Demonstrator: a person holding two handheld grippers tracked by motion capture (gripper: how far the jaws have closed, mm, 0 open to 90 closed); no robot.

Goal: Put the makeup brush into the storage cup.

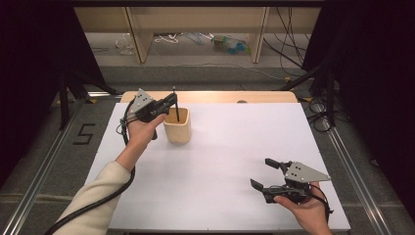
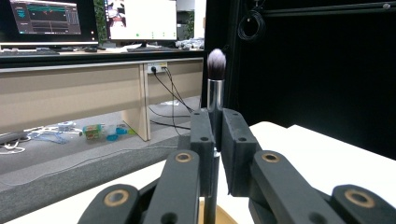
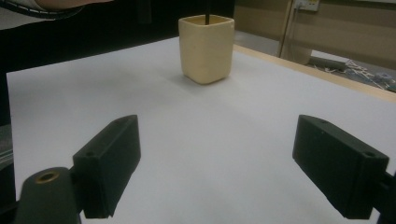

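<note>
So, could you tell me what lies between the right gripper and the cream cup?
Nothing: in the right gripper view, bare white table runs from the open right gripper to the cream cup.

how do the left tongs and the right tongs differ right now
The left tongs are shut on a brush; the right tongs stand open with nothing between them. The left tongs hang over the cream cup at the far side of the table; the right tongs sit near the front edge, apart from the cup. Both have black jaws and are hand-held.
</note>
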